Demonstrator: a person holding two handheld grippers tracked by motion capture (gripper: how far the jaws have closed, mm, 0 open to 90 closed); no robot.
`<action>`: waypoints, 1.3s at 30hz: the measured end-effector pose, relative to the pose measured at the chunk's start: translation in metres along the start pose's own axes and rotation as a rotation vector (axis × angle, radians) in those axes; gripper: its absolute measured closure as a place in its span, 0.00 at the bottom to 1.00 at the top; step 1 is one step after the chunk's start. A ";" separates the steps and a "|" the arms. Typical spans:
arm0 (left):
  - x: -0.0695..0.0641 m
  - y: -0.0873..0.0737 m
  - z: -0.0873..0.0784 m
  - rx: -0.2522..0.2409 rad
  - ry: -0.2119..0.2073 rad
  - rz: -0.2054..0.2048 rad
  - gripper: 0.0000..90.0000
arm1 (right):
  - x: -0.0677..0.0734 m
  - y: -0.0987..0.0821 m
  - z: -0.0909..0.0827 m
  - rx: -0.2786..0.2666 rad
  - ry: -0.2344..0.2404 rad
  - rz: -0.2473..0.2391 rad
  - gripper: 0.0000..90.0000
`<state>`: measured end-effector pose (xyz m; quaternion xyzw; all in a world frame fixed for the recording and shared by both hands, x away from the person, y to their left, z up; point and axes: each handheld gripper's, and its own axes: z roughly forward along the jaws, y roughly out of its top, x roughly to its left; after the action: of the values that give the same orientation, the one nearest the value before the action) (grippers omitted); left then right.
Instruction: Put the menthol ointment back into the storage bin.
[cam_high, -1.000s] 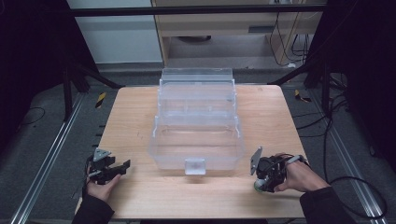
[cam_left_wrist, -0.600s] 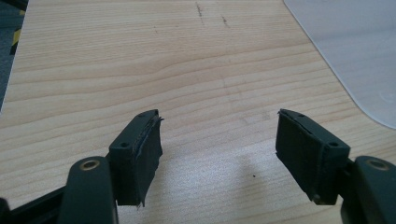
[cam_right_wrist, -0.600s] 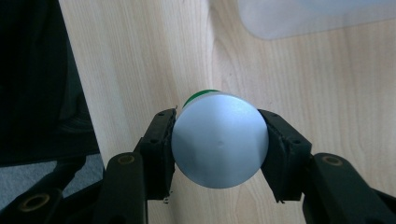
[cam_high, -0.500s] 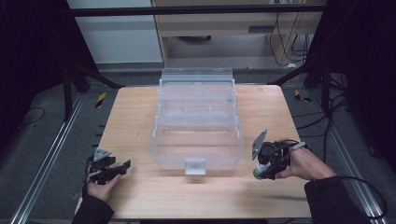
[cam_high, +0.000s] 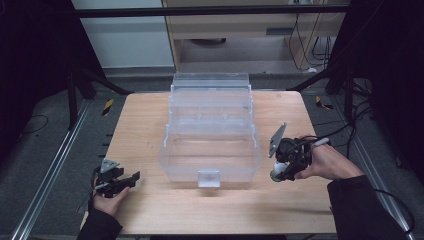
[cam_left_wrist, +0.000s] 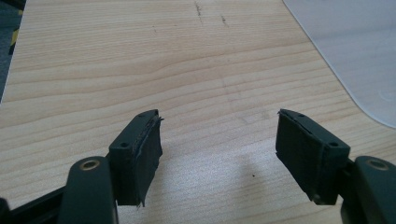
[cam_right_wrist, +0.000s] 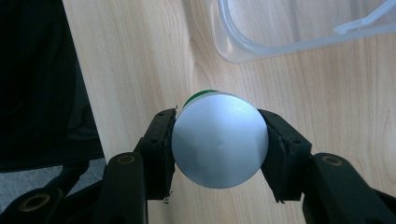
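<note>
The clear box (cam_high: 210, 145) on the tabletop (cam_high: 150, 120) stands open, its tiers bare. Just right of it, the right gripper (cam_high: 281, 167) grasps a can (cam_right_wrist: 219, 140) above the wood, its silver end facing the gripper's camera; no label is readable. The left gripper (cam_left_wrist: 219, 144) rests with jaws released.

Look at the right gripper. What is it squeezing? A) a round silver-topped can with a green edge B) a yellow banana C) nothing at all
A: in the right gripper view, both jaws of the right gripper press on the sides of a round silver-topped can showing a green edge.
</note>
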<state>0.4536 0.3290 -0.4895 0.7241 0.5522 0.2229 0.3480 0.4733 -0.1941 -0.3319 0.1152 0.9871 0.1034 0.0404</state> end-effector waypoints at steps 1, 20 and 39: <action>0.000 0.000 0.000 0.000 0.000 0.000 0.34 | -0.001 0.002 -0.003 0.002 0.002 0.002 0.56; 0.000 0.000 0.000 0.000 -0.005 0.001 0.34 | -0.023 0.035 -0.022 -0.013 -0.002 -0.022 0.56; -0.001 0.001 0.001 0.002 -0.003 -0.001 0.34 | -0.040 0.065 -0.016 -0.028 0.002 -0.044 0.56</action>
<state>0.4546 0.3282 -0.4895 0.7246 0.5522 0.2213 0.3479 0.5249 -0.1445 -0.2998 0.0928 0.9879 0.1164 0.0432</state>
